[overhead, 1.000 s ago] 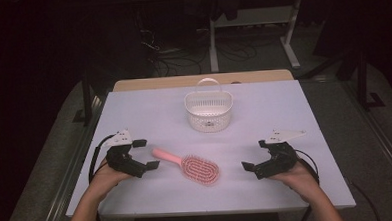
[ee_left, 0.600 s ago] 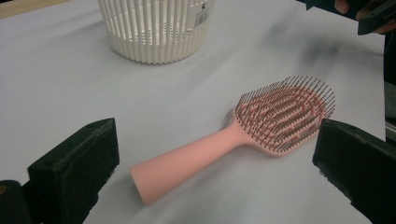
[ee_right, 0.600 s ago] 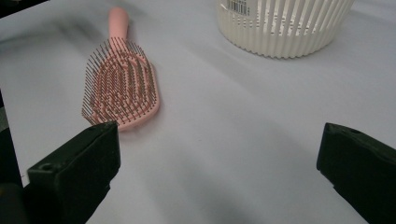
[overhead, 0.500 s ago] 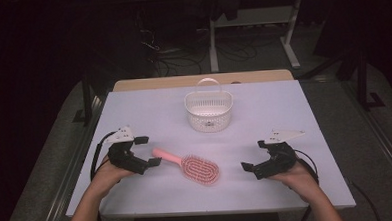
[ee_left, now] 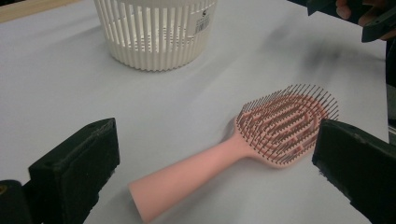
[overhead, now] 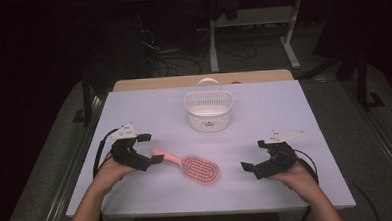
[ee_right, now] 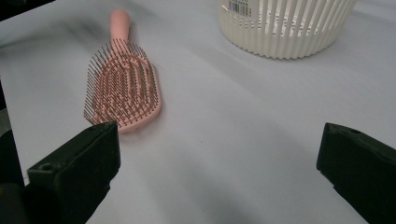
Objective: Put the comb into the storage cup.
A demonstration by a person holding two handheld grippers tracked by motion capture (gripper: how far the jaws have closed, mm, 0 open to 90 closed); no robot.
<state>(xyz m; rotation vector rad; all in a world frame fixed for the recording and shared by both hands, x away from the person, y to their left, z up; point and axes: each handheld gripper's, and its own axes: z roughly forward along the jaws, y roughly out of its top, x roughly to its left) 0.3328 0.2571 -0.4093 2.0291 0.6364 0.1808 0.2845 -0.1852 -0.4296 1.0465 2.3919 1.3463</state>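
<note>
1. Here, table (overhead: 284, 111): white top, carrying every item below.
2. Basket (overhead: 209, 110): white, slatted, upright at the far middle.
3. Hairbrush (overhead: 196, 166): pink, bristles up, flat on the near middle, handle toward the left gripper.
4. Left gripper (overhead: 153, 152): jaws wide apart, at the handle's end, gripping nothing.
5. Right gripper (overhead: 254, 163): jaws wide apart, empty, near the brush head.

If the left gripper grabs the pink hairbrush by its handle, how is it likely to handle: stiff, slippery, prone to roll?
The pink hairbrush looks like moulded plastic, so probably stiff and light. Its handle is smooth and rounded and might slip or twist between the open jaws of the left gripper. Lying flat with bristles up, it seems unlikely to roll.
</note>
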